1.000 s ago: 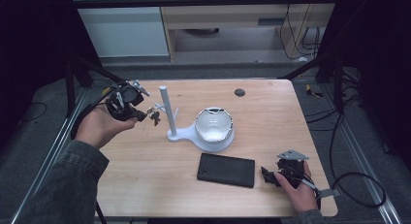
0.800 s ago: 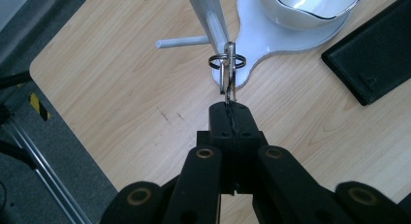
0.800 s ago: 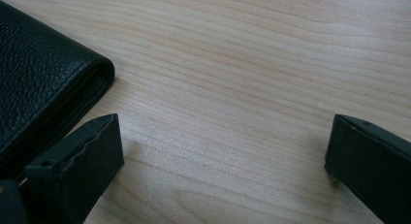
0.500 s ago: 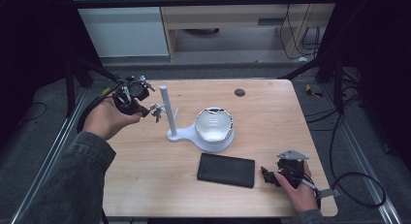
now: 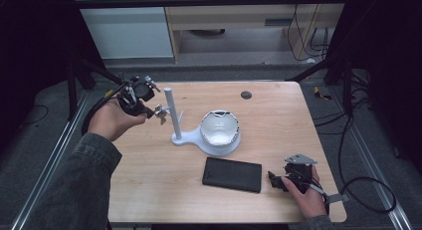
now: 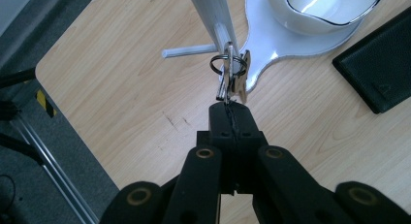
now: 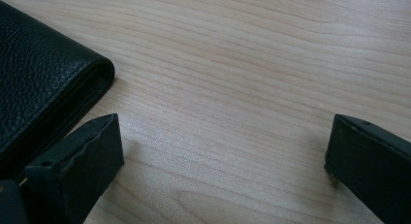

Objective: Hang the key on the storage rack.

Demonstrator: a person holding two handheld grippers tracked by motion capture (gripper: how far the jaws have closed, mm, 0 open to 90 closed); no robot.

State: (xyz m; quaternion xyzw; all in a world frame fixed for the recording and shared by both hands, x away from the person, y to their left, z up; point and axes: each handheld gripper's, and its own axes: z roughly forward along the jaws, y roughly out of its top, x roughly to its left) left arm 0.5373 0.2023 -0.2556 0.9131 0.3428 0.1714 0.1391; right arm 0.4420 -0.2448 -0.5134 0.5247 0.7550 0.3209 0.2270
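Note:
A small bunch of keys on a ring point(image 6: 231, 74) hangs from my left gripper point(image 6: 231, 110), which is shut on it. The keys point(image 5: 160, 112) sit right beside the upright post point(image 5: 170, 113) of a white stand, close to its side peg point(image 6: 191, 51). A white bowl point(image 5: 220, 128) rests on the stand's base. My left gripper point(image 5: 150, 109) is held above the table's left part. My right gripper point(image 5: 274, 179) lies low at the front right, open, its jaws point(image 7: 223, 151) wide over bare wood next to a black leather wallet point(image 7: 39, 88).
The black wallet point(image 5: 232, 174) lies flat in front of the bowl. A small dark disc point(image 5: 246, 95) is set in the wooden table point(image 5: 283, 125) near its far edge. The table's left corner point(image 6: 48, 69) and a metal rail are below my left gripper.
My left gripper has carried the keys up and to the right, closer to the stand's post. The right gripper has stayed where it was.

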